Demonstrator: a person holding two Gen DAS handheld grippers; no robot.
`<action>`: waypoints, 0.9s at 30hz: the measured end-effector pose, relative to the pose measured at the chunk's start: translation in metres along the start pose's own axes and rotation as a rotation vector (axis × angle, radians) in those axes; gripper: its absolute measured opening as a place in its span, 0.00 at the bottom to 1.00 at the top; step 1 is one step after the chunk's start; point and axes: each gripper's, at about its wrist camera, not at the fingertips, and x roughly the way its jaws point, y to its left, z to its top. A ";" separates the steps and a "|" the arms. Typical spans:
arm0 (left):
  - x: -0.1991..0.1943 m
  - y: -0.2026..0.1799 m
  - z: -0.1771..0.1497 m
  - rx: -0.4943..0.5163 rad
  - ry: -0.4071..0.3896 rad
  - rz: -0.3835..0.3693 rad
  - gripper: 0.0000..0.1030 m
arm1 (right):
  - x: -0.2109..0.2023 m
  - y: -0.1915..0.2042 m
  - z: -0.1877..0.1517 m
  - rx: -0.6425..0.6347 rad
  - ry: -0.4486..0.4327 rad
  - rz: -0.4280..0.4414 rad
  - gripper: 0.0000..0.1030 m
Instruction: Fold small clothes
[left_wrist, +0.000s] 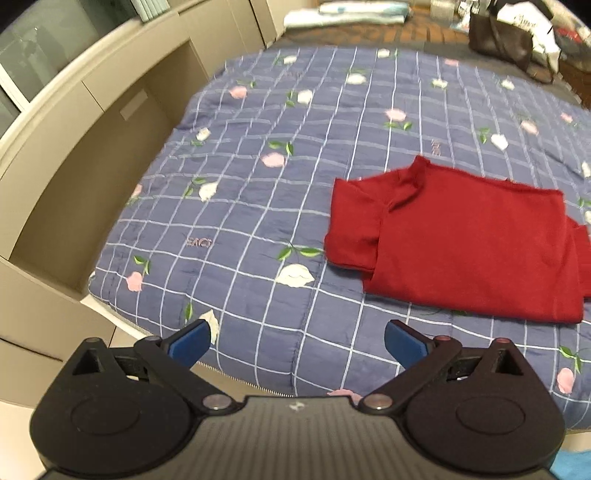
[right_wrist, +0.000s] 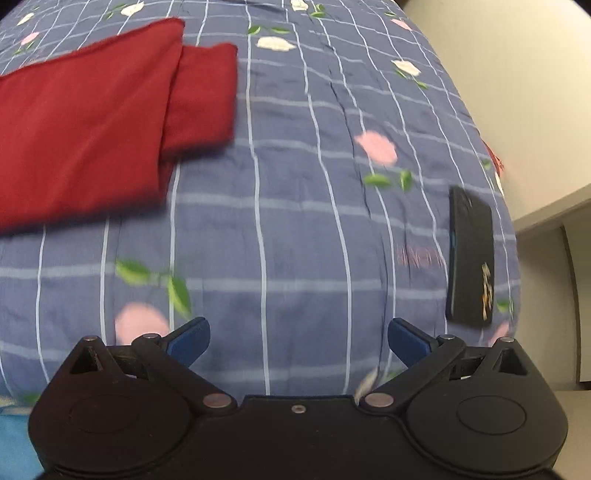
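A dark red top (left_wrist: 469, 240) lies folded flat on the blue checked quilt (left_wrist: 280, 192), right of centre in the left wrist view. In the right wrist view the same red top (right_wrist: 92, 125) fills the upper left, one sleeve sticking out at its right side. My left gripper (left_wrist: 297, 341) hovers open above the quilt near the bed's front edge, short of the top and left of it. Open too, my right gripper (right_wrist: 299, 341) hangs over bare quilt (right_wrist: 295, 221), below and to the right of the top. Nothing sits between either pair of blue fingers.
A black phone (right_wrist: 471, 258) lies on the quilt near the bed's right edge. Beige cabinets (left_wrist: 92, 147) run along the left of the bed. A dark handbag (left_wrist: 498, 37) and folded linens (left_wrist: 343, 14) sit beyond the far end. A pale wall (right_wrist: 517, 74) stands on the right.
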 end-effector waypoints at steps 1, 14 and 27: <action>-0.004 0.002 -0.004 0.000 -0.010 -0.007 0.99 | -0.003 0.002 -0.009 -0.015 -0.003 -0.003 0.99; 0.000 -0.006 -0.059 0.032 0.072 -0.065 0.99 | -0.037 0.019 -0.071 -0.285 -0.060 0.001 0.99; 0.000 -0.057 -0.056 0.055 0.116 -0.055 0.99 | -0.023 0.001 -0.095 -0.450 -0.024 0.075 0.99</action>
